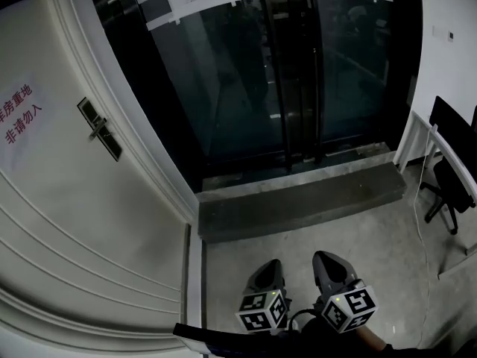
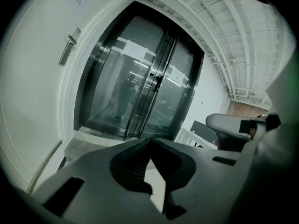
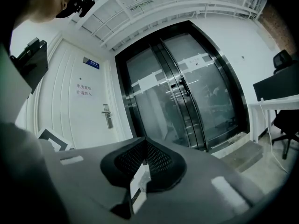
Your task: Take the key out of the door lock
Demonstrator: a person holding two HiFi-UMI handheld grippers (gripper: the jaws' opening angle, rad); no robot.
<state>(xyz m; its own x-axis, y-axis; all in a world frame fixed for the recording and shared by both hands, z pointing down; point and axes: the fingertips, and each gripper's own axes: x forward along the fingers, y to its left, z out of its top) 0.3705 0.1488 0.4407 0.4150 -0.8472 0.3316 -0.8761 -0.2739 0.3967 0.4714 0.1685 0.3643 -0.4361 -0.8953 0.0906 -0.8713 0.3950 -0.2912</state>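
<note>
**Door lock well apart from both tools**

The door lock [image 1: 99, 129], with its lever handle, is seen on the white door [image 1: 59, 215] at the upper left. A key in it is too small to be made out. The left tool [image 1: 270, 268] and right tool [image 1: 326, 261] are held side by side, low over the floor [image 1: 358, 237] and well apart from the lock. Both are clenched, jaws together, with nothing gripped.

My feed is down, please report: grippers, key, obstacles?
Left gripper, right gripper shut, empty, away from door. Lock plate visible, key too small to tell. No obstacle seen.
</note>
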